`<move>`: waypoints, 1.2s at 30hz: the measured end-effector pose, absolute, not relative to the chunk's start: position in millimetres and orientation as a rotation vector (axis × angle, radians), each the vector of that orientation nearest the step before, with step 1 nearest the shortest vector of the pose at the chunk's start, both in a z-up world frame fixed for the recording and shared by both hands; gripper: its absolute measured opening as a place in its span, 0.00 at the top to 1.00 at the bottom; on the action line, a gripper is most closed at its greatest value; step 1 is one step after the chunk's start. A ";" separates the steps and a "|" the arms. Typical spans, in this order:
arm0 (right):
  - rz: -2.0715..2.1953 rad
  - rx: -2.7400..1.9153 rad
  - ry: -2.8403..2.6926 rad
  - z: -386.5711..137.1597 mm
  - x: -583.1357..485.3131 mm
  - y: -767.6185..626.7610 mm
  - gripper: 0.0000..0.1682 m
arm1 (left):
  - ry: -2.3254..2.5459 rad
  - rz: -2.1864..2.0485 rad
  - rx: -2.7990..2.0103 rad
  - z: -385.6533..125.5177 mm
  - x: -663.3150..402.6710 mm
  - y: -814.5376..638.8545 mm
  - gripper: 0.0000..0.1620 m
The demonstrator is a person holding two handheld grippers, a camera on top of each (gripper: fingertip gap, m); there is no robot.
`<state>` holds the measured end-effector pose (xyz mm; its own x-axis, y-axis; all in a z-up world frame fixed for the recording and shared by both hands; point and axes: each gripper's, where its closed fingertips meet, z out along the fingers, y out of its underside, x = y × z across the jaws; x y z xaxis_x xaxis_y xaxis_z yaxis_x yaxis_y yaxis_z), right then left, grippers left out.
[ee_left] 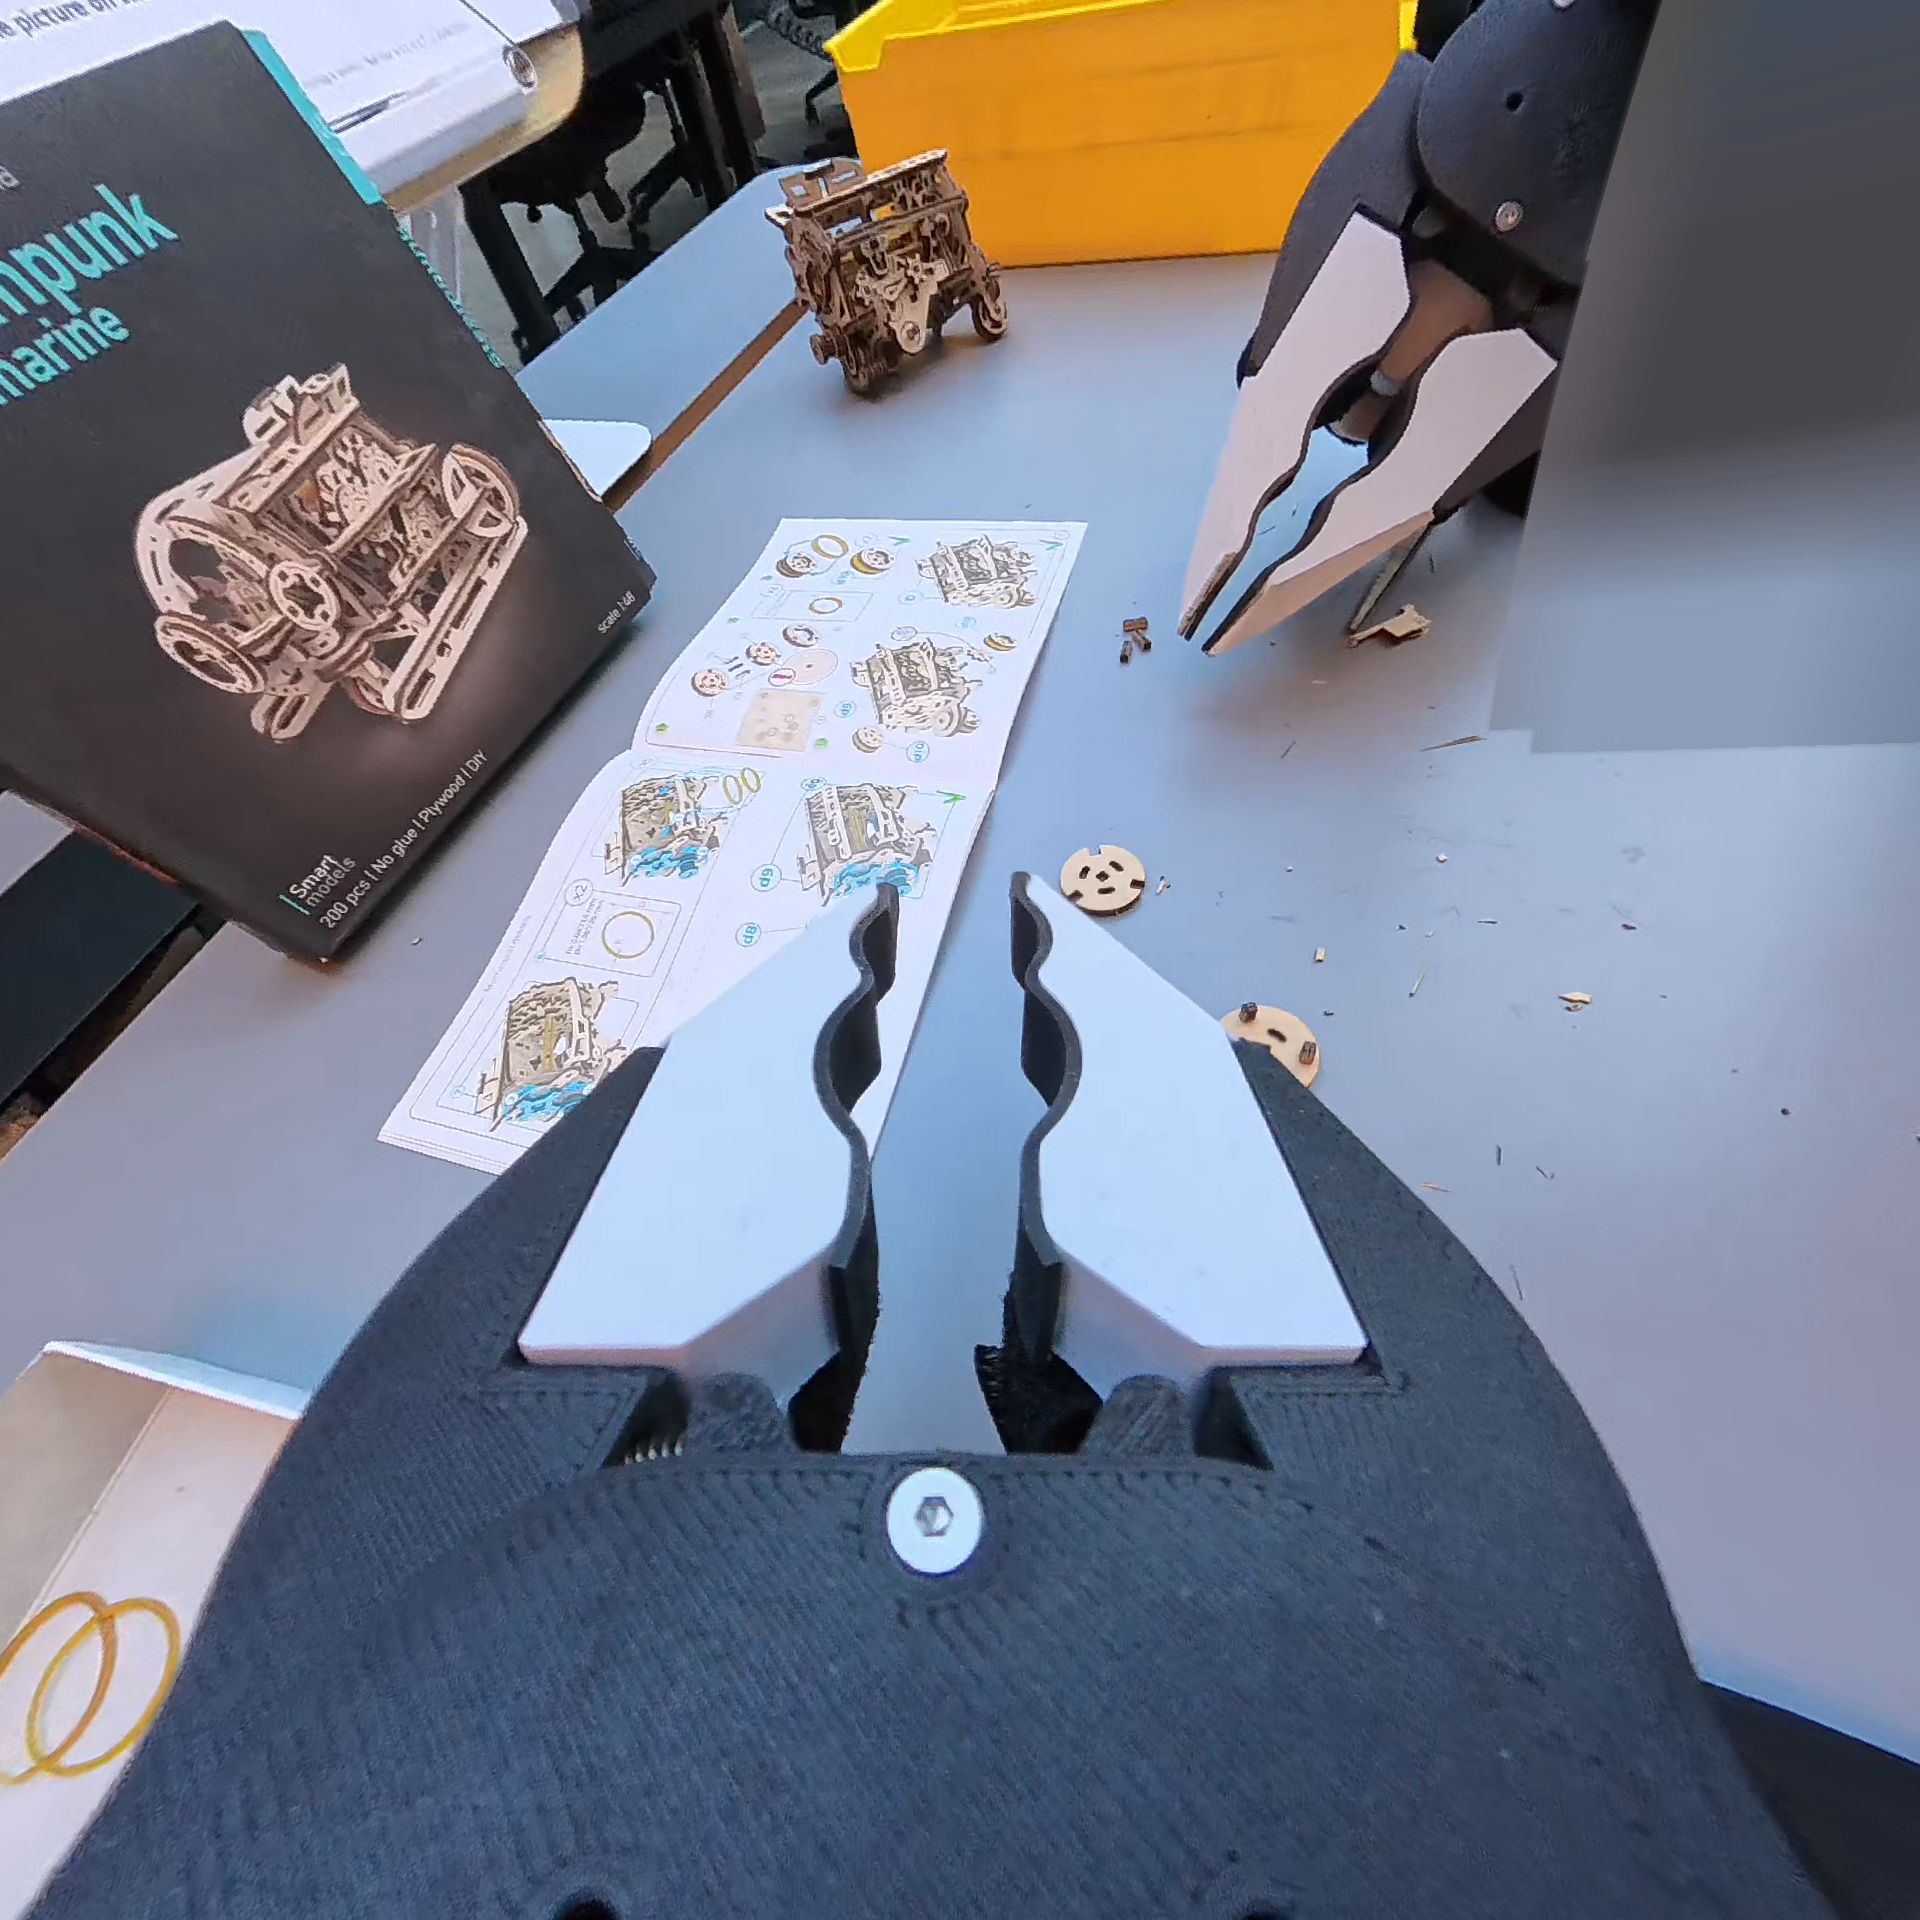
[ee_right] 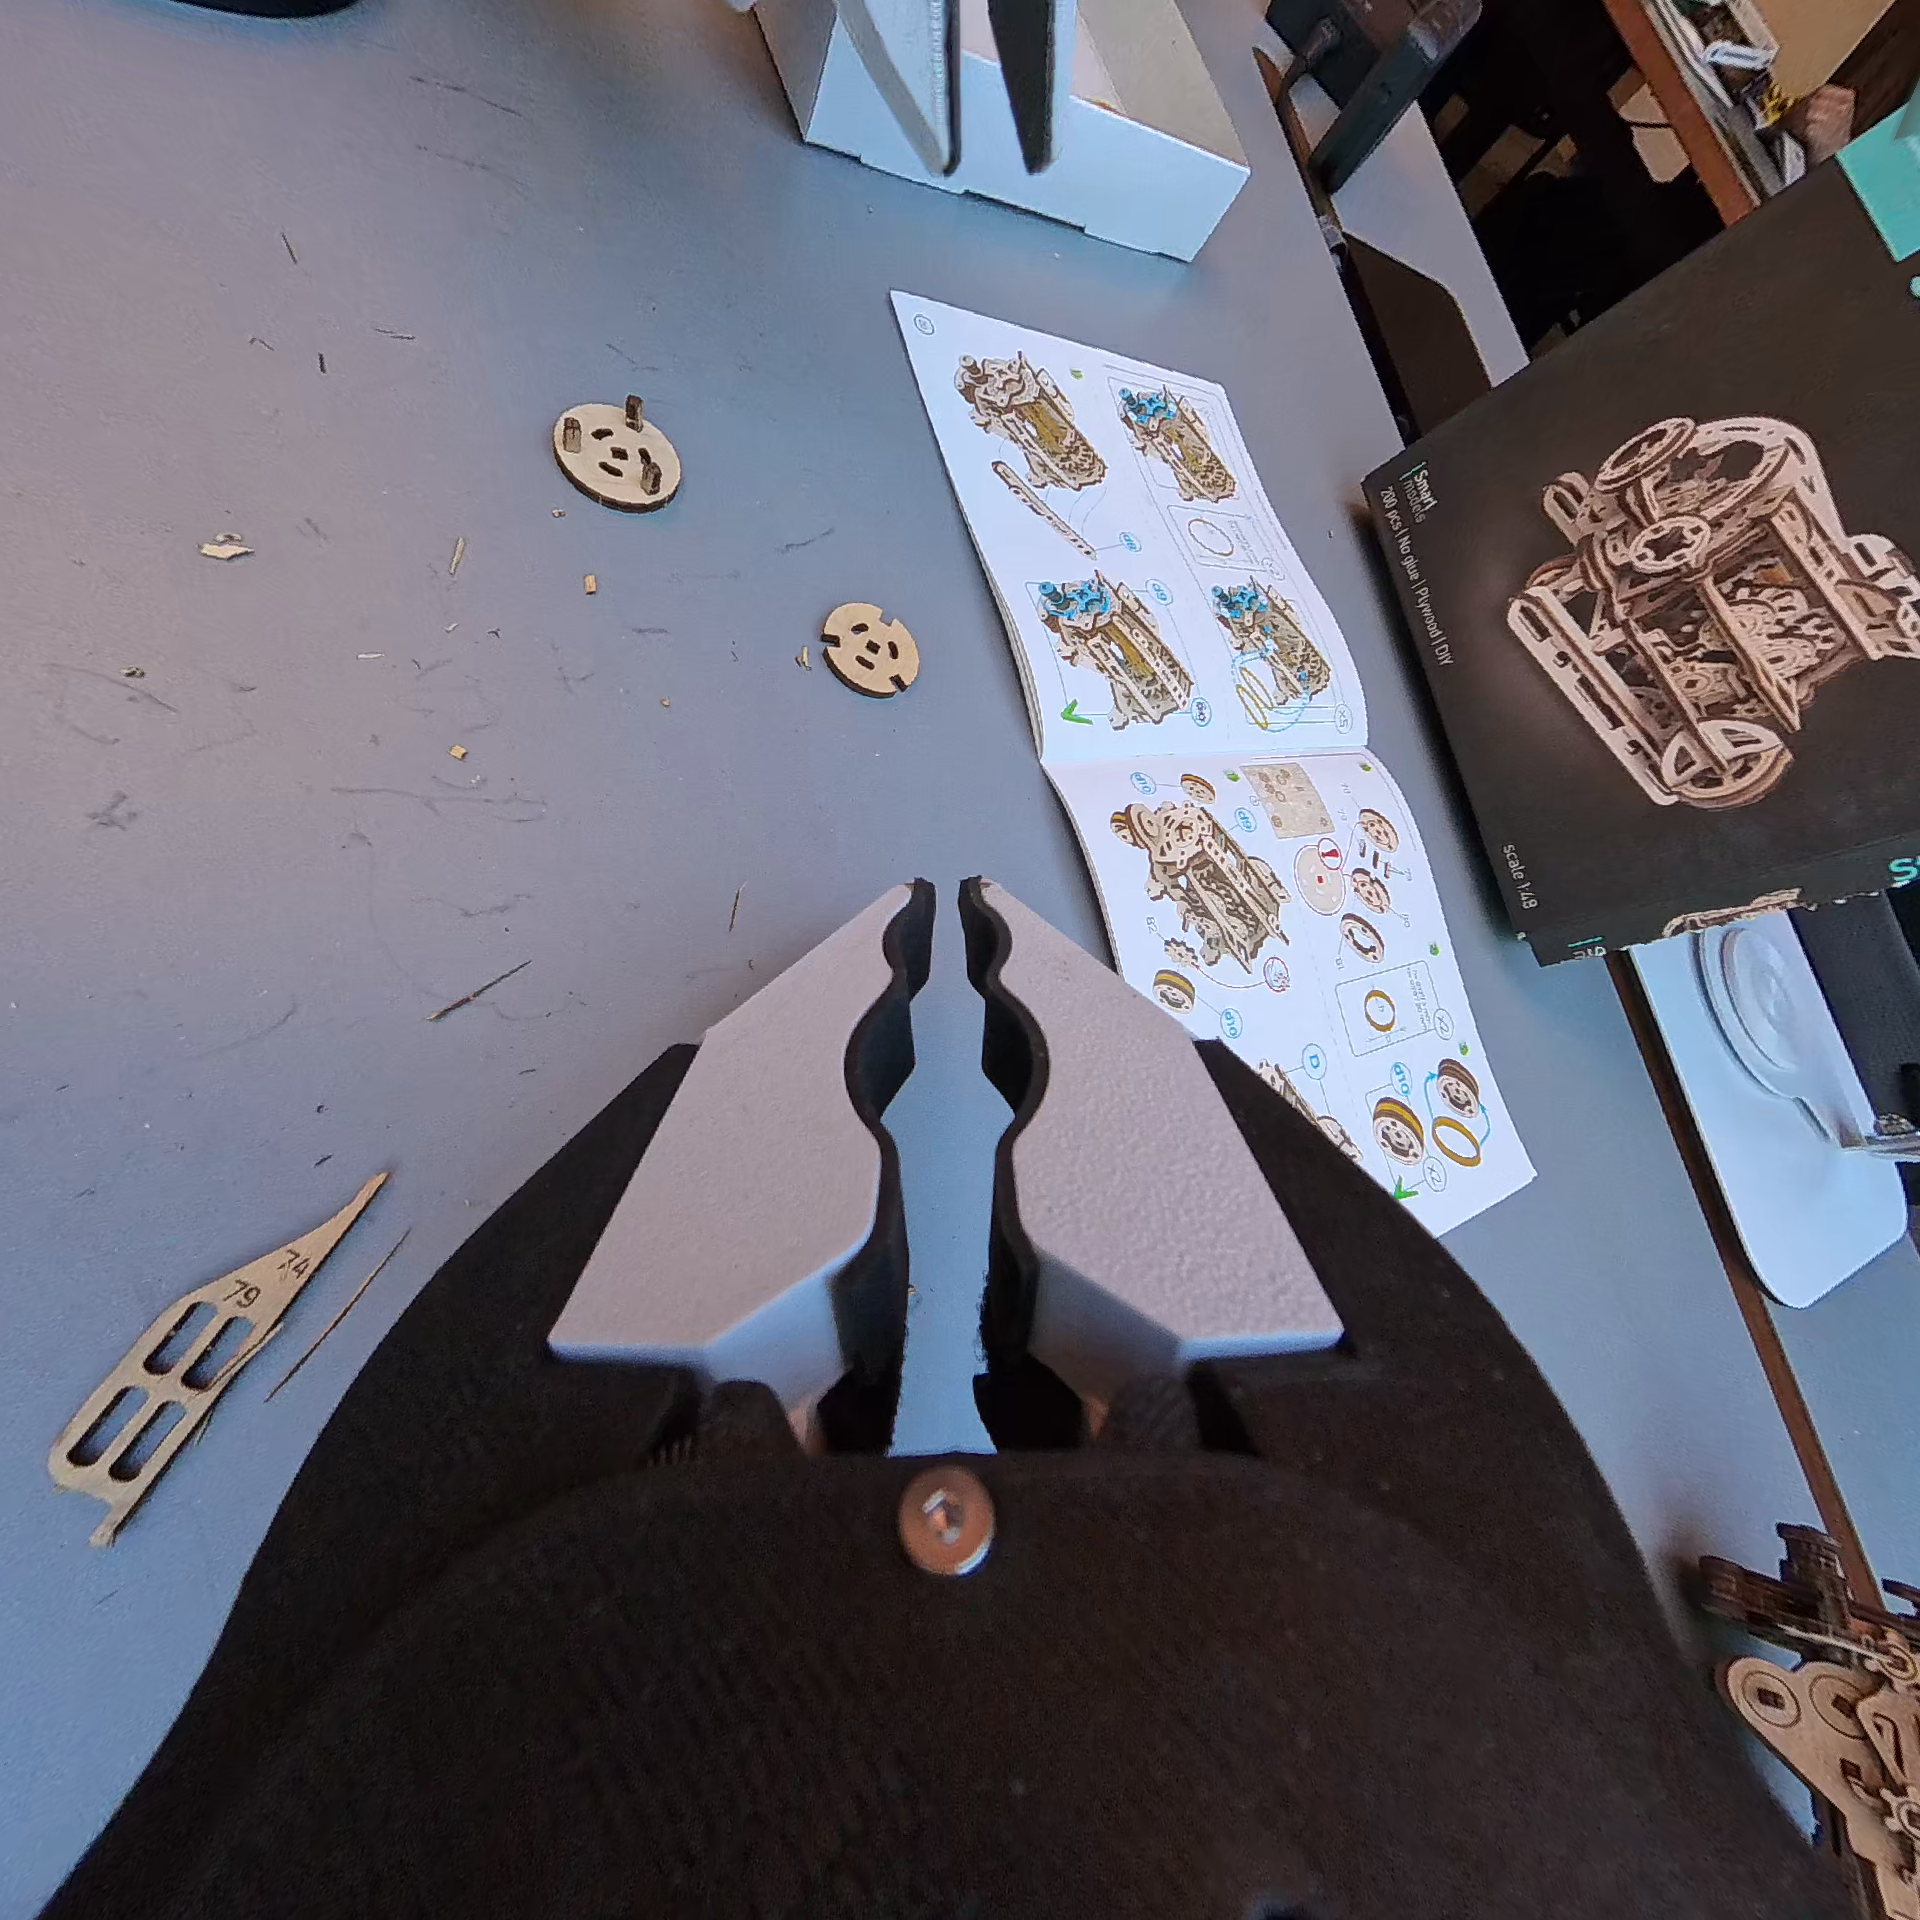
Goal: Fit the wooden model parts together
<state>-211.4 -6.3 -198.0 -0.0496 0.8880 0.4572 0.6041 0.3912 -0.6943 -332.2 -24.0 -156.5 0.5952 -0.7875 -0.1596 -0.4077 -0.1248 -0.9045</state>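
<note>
Wooden model parts, loose, on grey table [ee_right: 260,831]: one slotted disc [ee_right: 871,649], flat, near the open instruction booklet [ee_right: 1195,727]; one disc with upright pegs [ee_right: 617,457], well apart from the first, farther from the booklet. Both lie free, touched by neither tool.

Left tool [ee_left: 954,894]: jaws parted with a clear gap, nothing between them, held above the table beside the booklet's edge. Its view shows the slotted disc just right of the fingertips and the pegged disc partly hidden behind the right finger.

Right tool [ee_right: 945,888]: jaws nearly together, a narrow slit left at the tips, nothing held. Seen from the left wrist view [ee_left: 1205,634], its tips hang close over the table near a few small dark pegs [ee_left: 1135,636].

Left wrist view only: assembled wooden model [ee_left: 894,275] standing whole before a yellow bin [ee_left: 1122,135]; yellow rubber bands [ee_left: 88,1683] in a white tray [ee_left: 94,1455] at lower left.

Right wrist view only: cut-out plywood offcut [ee_right: 187,1361] with oblong holes at lower left; both discs unobstructed; only a corner of the assembled model, at lower right.

Both views: dark product box [ee_left: 260,520] propped beside the booklet; wood splinters scattered over the table.
</note>
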 end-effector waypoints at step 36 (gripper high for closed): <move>0.438 -1.308 -1.741 -194.7 -213.0 -11.0 0.98 | 0.878 -0.353 -1.823 -163.2 -349.4 -6.9 0.87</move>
<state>-213.0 -11.0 -194.7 -0.0487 0.8978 0.4378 0.5841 0.3811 -0.7167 -349.4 -6.9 -163.2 0.6893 -0.7078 -0.1546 -0.4032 -0.1975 -0.8935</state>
